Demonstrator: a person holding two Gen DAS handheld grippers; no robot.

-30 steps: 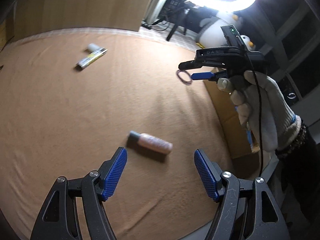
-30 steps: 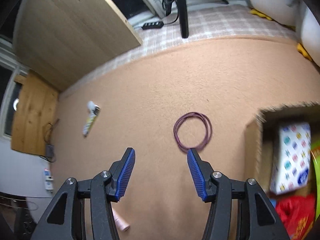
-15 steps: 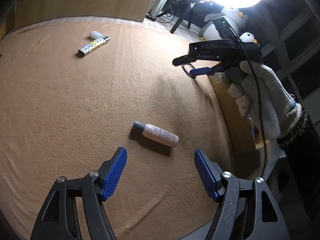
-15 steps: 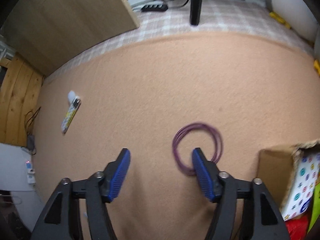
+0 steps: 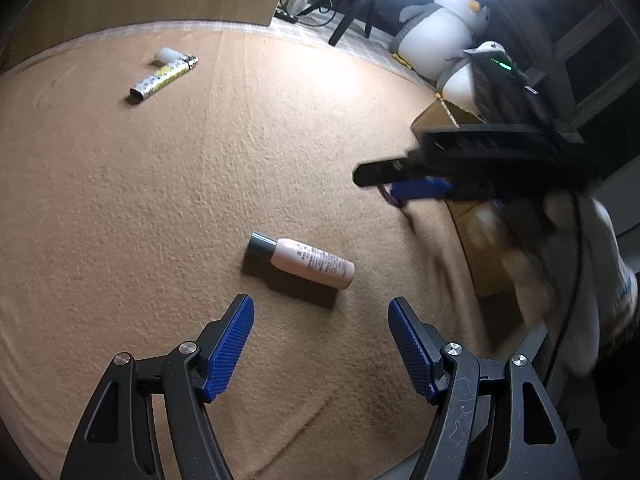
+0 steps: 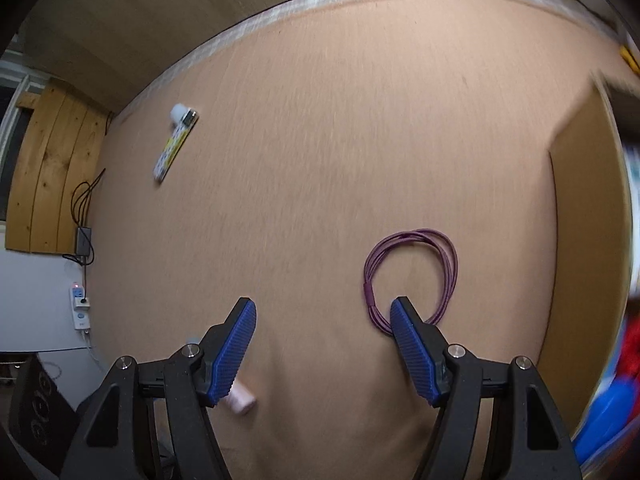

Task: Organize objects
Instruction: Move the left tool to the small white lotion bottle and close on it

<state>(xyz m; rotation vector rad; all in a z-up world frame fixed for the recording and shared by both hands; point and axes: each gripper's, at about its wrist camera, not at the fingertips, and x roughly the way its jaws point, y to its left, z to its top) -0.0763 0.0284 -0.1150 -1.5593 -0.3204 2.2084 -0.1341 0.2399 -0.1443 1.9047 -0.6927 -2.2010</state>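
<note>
- The worktop [image 5: 120,208] is covered with a tan fleece cloth. A cardboard box [image 6: 584,248] stands at its right edge, with colourful things inside that are too blurred to name.
- Beyond the far edge sit a white and grey plush penguin [image 5: 440,28], a ring lamp and a tangle of cables.
- A pink bottle [image 5: 306,260] with a dark grey cap lies on its side just ahead of the left gripper [image 5: 320,322]. Its long axis runs from upper left to lower right, with the cap to the upper left. The fine print on its side is too small to read.
- The left gripper stands wide open with nothing between its blue pads.
- A patterned lighter [image 5: 162,79] lies far back on the left, slanted, with a small white cap [image 5: 166,55] touching its upper end.
- A coiled purple cord [image 6: 412,276] lies flat near the box. The right gripper [image 6: 322,322] hovers over it, its right finger [image 6: 412,340] covering the near side of the loop.
- The right gripper's jaws have just been opening and stand apart, with bare cloth between them and no hold on anything.
- A gloved hand [image 5: 568,264] carries the right gripper. It is blurred.
</note>
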